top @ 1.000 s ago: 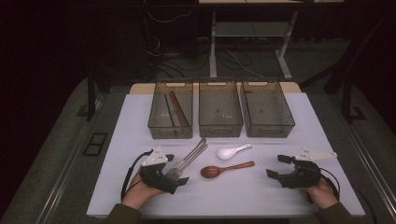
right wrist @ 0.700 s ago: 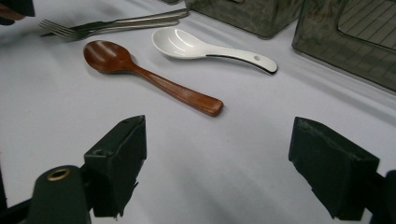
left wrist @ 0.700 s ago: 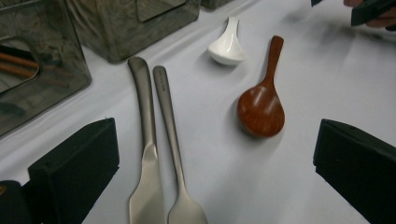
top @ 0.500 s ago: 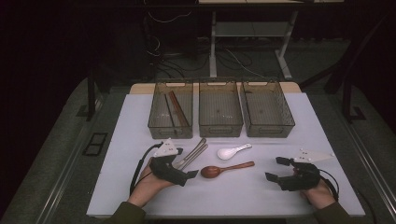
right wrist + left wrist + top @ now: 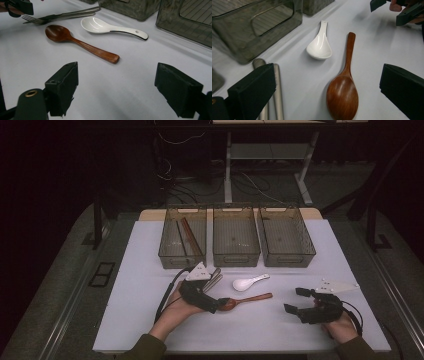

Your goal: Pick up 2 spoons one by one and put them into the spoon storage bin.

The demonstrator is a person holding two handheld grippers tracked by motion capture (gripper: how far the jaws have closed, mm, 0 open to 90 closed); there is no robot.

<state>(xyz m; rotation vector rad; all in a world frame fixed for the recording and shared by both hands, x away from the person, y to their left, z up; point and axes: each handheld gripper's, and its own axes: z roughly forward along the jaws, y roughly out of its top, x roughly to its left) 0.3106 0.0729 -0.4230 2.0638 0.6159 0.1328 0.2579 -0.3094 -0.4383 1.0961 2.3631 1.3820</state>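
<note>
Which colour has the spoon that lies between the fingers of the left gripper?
The wooden spoon is a glossy reddish brown; the left gripper view shows it best.

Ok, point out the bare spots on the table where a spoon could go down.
Bare table lies left of the left gripper, along the near edge between both grippers, and between the wooden spoon and the right gripper. It is crowded where the metal cutlery, the white spoon and the wooden spoon lie together.

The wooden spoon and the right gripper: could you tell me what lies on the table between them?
Nothing: in the right gripper view, bare white table runs from the open right gripper to the wooden spoon. The high view agrees.
</note>
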